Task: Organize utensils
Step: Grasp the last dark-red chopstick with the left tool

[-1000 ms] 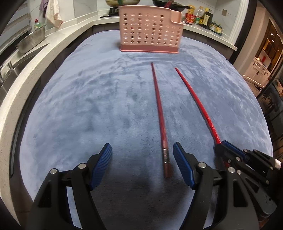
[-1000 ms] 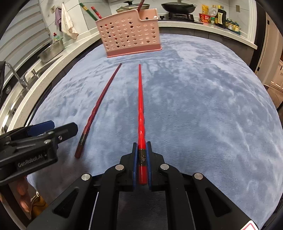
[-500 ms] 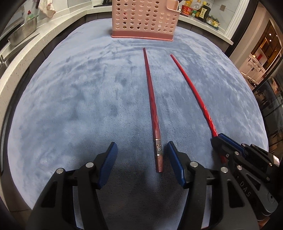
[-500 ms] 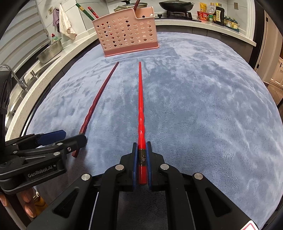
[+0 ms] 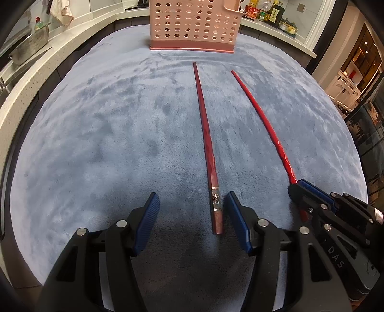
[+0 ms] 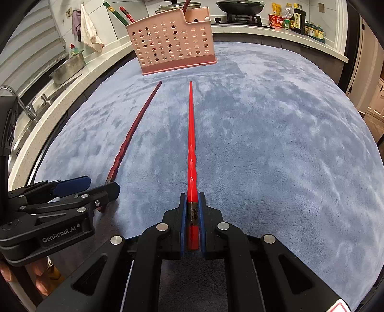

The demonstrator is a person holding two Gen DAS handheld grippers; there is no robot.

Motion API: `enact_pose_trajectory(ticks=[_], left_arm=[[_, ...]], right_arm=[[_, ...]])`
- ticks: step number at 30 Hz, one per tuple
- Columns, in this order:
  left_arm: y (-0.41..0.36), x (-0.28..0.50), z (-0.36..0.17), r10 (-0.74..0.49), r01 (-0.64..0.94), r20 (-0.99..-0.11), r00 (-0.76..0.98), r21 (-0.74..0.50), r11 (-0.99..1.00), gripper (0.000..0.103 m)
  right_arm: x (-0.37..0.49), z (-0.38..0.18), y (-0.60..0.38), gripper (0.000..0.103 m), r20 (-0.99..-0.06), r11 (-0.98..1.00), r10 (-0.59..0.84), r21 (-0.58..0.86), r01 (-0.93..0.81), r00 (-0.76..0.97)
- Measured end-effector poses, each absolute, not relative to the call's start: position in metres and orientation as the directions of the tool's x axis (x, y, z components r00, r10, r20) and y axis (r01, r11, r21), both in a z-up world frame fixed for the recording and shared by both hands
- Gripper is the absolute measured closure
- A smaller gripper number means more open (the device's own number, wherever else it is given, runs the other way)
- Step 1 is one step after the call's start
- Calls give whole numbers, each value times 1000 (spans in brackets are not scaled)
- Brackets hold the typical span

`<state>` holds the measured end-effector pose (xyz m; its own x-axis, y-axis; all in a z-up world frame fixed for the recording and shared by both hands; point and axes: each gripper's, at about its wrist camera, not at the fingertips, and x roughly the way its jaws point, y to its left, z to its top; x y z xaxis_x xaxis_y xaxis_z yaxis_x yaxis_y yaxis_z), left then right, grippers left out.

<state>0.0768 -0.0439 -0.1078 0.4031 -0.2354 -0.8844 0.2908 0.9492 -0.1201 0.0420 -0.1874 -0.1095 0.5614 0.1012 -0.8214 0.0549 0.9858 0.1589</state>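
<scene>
Two red chopsticks lie on the blue-grey cloth (image 5: 96,144). The dark red chopstick (image 5: 206,144) lies flat, its thick end between the open fingers of my left gripper (image 5: 192,204), closer to the right finger and touching neither. It also shows in the right wrist view (image 6: 127,141). My right gripper (image 6: 192,199) is shut on the thick end of the bright red chopstick (image 6: 191,144), whose tip points toward the pink perforated utensil holder (image 6: 170,45). That gripper shows in the left wrist view (image 5: 302,189) at the right, with the bright chopstick (image 5: 261,115) and the holder (image 5: 194,24).
The holder holds several chopsticks (image 6: 124,13) that stick out at its top. A white counter (image 6: 60,86) with a sink, tap and metal bowl (image 6: 67,69) runs along the left. A stove with a wok (image 6: 240,7) and bottles (image 6: 295,19) stands behind.
My left gripper has moved forward, and the dark chopstick's thick end now lies between its fingers. The right gripper has kept its hold on the bright chopstick and crept slightly toward the holder.
</scene>
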Motion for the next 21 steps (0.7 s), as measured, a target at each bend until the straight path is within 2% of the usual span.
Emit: enact_pose_trajectory(ticks=[12,15,20,21], left_arm=[[-46,75,-109,-222,304,-878,423,-93,948,52],[-45,76,-109,-226,308,-874,429,-94,947,61],[-43,75,-108,-243,317,-869,432,-106,942,86],[-43,74,-108,-245,319,-868,432,-108,942,88]], right_arm=[[43,-112,-188,94,-825,985,104,164,60,555],[43,-112,-188,94,-825,985,104,165,60,555],[43,-112,-188,94,-825,984,105,165,60,555],[43,-113,-188,94,-825,984,106,167,60,555]])
